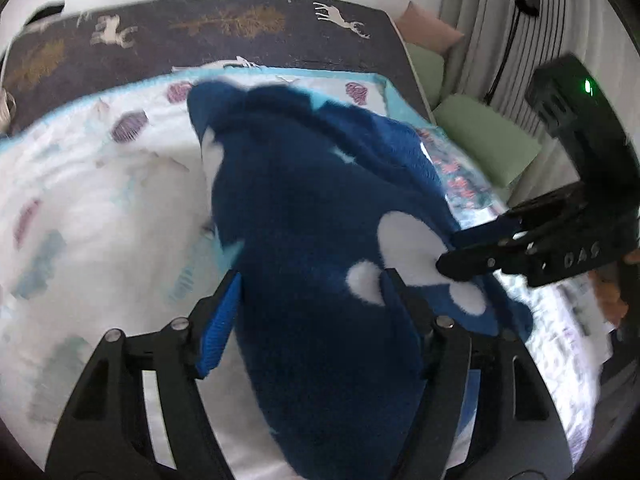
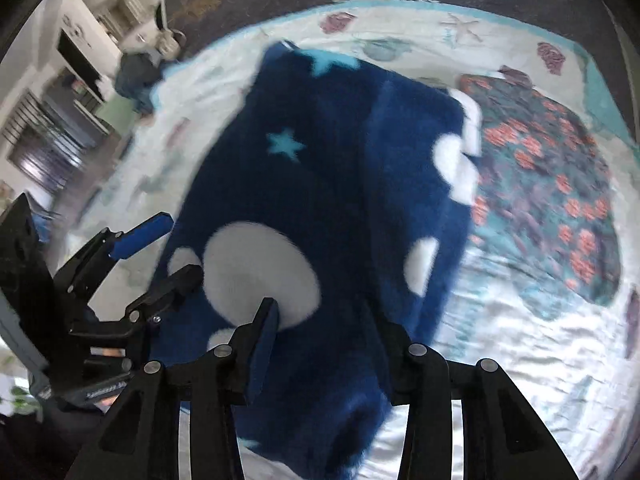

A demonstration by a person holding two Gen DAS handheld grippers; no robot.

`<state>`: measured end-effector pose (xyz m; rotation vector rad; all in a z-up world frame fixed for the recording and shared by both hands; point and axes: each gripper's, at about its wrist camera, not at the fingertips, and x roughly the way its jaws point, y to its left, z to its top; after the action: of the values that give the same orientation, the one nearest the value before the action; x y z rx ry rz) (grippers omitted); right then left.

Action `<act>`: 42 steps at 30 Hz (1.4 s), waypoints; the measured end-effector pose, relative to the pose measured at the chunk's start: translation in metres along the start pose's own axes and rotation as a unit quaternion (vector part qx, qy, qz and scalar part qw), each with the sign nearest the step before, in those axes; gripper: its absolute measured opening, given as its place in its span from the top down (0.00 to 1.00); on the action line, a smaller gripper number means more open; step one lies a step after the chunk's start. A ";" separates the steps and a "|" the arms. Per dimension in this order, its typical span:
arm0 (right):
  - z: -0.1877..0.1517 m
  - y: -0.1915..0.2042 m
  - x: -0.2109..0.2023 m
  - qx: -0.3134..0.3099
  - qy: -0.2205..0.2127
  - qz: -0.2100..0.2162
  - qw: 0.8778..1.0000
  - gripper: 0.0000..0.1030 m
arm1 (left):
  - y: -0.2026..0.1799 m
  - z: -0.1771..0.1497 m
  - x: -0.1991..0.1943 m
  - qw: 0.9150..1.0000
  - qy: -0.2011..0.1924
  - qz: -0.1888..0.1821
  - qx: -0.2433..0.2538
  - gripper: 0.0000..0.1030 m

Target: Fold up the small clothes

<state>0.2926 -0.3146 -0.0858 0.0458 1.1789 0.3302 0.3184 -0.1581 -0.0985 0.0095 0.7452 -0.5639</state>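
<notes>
A fuzzy dark-blue garment (image 1: 312,208) with white clouds and light-blue stars hangs over the bed; it also fills the right wrist view (image 2: 332,168). My left gripper (image 1: 316,296) has its fingers on either side of the near edge of the garment and grips it. My right gripper (image 2: 320,320) grips the same edge beside it, and its black fingers (image 1: 472,256) show at the right of the left wrist view. My left gripper's fingers (image 2: 152,236) show at the left of the right wrist view.
A white sea-print bedsheet (image 1: 100,208) with a teal border covers the bed, over a dark blanket (image 1: 224,28) with deer. A teal floral garment (image 2: 552,192) lies flat to the right. Green cushions (image 1: 484,136) sit beyond the bed's right edge.
</notes>
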 end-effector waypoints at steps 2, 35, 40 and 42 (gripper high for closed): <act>0.002 0.004 -0.009 -0.001 0.004 -0.019 1.000 0.59 | -0.006 0.000 -0.001 0.999 -0.013 0.026 0.027 0.30; -0.015 0.005 -0.045 0.096 -0.218 -0.039 0.970 0.36 | 0.024 0.006 0.011 0.998 0.014 -0.016 -0.055 0.17; -0.119 0.053 -0.083 0.051 -0.283 -0.047 0.957 0.34 | 0.028 0.015 -0.001 0.998 0.012 -0.025 -0.061 0.17; -0.149 0.073 -0.074 0.028 -0.276 -0.031 0.960 0.34 | 0.029 0.017 -0.002 0.998 0.014 -0.024 -0.058 0.17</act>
<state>0.1150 -0.2863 -0.0621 0.1413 0.6333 0.2091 0.3425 -0.1357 -0.0903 -0.1083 0.8068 -0.5664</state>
